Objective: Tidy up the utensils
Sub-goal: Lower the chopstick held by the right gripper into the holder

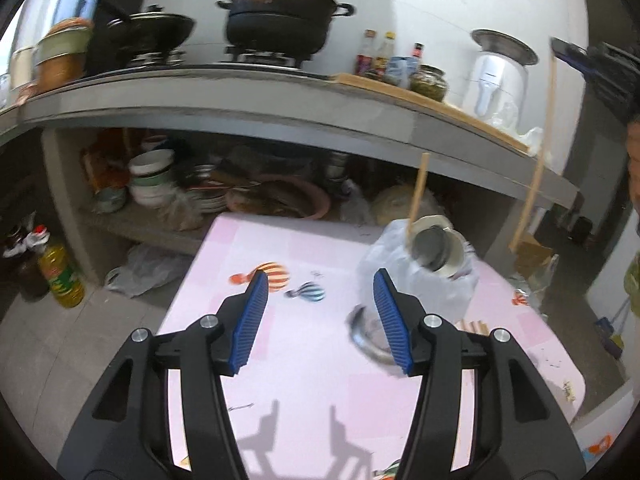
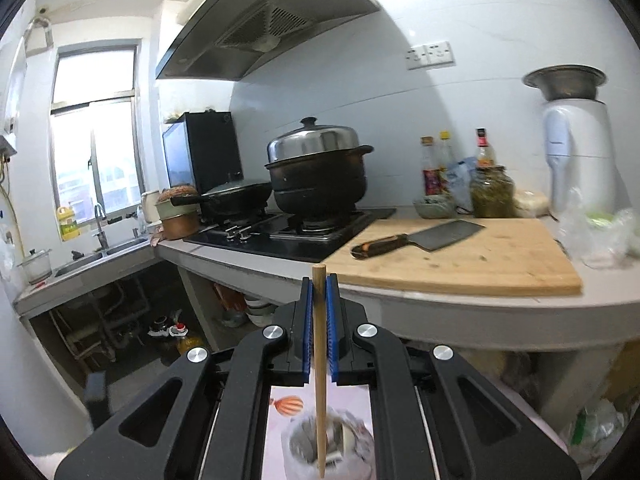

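Right tool [image 2: 319,312] pinches a chopstick [image 2: 319,360] upright over the cup [image 2: 304,440]; left tool [image 1: 320,316] gapes empty above the pink surface [image 1: 280,360].

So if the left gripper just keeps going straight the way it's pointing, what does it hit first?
Probably the pink tablecloth itself: the open left gripper tilts down toward its bare middle, near the balloon print. The utensil cup sits off to the right of that line. Depth is uncertain.

Pink table [image 1: 280,360]: near-left stretch bare, open between the spread left gripper [image 1: 320,288] fingers. Far-right corner blocked by bagged utensil holder [image 1: 420,276] with upright chopstick [image 1: 416,196]; metal spoon [image 1: 366,338] lying just before it.
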{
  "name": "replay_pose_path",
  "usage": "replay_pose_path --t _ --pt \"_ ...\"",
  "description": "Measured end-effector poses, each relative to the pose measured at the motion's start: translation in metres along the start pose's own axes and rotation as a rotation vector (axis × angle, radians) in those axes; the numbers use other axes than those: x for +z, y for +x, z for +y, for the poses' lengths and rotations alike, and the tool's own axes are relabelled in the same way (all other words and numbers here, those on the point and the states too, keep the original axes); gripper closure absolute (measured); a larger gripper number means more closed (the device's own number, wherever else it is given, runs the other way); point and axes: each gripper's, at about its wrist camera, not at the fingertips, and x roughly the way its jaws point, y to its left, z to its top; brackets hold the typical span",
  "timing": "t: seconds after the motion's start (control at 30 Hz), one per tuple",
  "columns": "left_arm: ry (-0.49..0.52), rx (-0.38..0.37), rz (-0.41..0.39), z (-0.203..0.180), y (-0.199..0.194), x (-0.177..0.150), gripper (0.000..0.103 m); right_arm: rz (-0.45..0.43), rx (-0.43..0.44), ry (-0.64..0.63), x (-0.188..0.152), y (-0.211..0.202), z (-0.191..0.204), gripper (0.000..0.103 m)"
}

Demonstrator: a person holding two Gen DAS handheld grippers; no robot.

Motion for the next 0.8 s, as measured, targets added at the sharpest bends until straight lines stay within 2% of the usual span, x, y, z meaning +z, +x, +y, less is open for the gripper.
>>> replay_pose_path --t 0.13,0.33,0.5,0.8 --pt "-0.029 0.028 -0.006 0.018 -0.011 -0.008 0.051 0.031 -0.009 -0.02 -0.004 0.043 0.009 0.096" --pt "-0.035 0.052 -0.005 0.031 -0.018 -0.012 0.051 0.091 -0.02 -0.033 -0.03 0.084 0.013 0.096" --pt "-0.05 0.051 -0.006 0.037 -0.016 -0.011 0.051 0.133 -0.043 -0.058 -0.053 0.104 0.013 0.096" --pt "-0.058 0.053 -0.004 0.041 -0.014 -0.011 0.051 0.175 -0.011 -0.066 -0.093 0.113 0.01 0.096"
